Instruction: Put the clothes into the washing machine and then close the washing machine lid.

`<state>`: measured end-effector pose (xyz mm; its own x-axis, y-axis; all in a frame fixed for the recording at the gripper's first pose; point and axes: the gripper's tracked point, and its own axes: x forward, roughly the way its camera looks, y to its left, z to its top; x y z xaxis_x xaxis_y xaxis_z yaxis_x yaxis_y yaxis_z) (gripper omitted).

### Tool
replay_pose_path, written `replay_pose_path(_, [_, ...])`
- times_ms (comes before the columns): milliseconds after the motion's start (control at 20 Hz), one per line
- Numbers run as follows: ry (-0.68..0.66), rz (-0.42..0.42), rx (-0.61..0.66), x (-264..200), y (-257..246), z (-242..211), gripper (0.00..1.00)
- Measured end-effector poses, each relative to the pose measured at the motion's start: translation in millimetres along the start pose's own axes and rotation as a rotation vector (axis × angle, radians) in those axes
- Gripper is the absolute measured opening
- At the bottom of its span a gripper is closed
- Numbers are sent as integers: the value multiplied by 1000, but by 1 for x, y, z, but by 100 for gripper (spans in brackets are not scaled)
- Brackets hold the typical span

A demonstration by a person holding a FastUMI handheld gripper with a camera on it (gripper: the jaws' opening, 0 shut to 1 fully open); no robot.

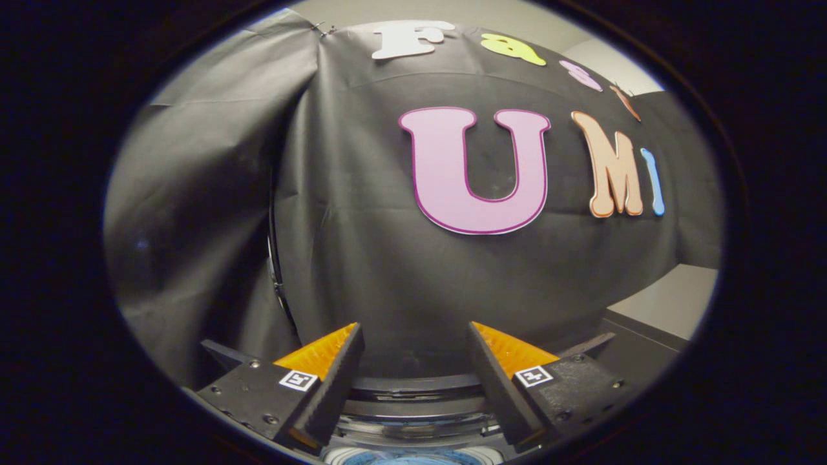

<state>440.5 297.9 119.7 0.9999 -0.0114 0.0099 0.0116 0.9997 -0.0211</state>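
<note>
Two jaws apart, washing machine (413,413) below, nothing gripped

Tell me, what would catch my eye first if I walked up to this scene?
Probably the gripper, its two fingers spread open with nothing between them. Beyond the fingers hangs the booth's black cloth wall. Low between the fingers curve the round rims of the washing machine, with something blue inside, too little showing to tell what.

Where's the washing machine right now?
In the gripper view, the washing machine sits low between and just beyond the open gripper, before the black cloth wall.
</note>
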Motion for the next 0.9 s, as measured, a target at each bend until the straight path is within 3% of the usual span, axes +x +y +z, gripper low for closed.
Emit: replay_pose_path(900, [-48, -7, 2, -3, 1, 2, 95])
